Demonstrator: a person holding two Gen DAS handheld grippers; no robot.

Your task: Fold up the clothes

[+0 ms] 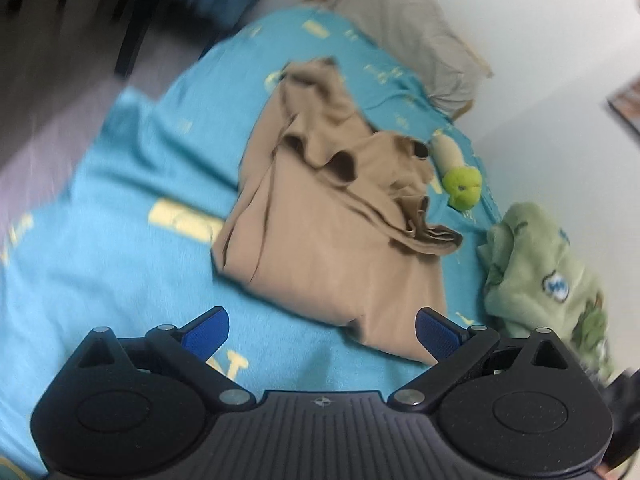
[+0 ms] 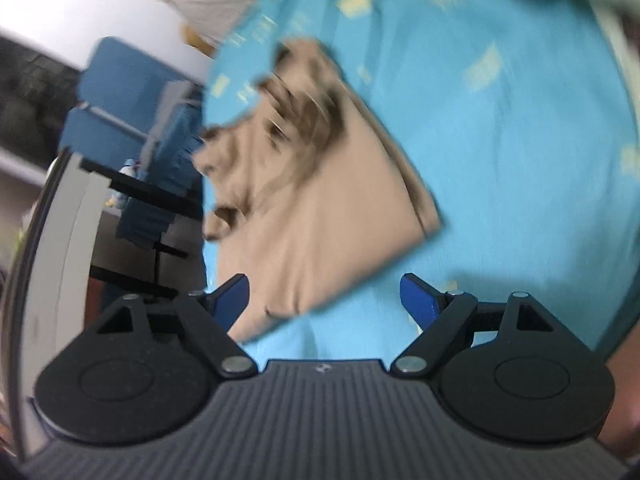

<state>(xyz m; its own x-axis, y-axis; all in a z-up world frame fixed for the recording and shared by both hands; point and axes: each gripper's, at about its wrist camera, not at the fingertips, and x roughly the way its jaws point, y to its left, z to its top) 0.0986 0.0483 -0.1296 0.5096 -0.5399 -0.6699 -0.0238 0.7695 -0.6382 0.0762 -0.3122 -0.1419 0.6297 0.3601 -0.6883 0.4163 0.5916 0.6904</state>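
Tan garment (image 1: 332,216) lying rumpled, partly folded, soft, on turquoise bedspread (image 1: 120,264). My left gripper (image 1: 322,334) and right gripper (image 2: 324,300) hovering over it, jaws gaping wide, gripping nothing.

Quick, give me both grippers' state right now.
Left gripper: open, holding nothing, above the tan garment.
Right gripper: open, holding nothing.

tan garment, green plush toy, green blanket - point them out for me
tan garment (image 1: 320,248), left wrist view, flat middle of the cloth
green plush toy (image 1: 462,184), left wrist view, its round green head
green blanket (image 1: 540,264), left wrist view, middle of the bunched fleece
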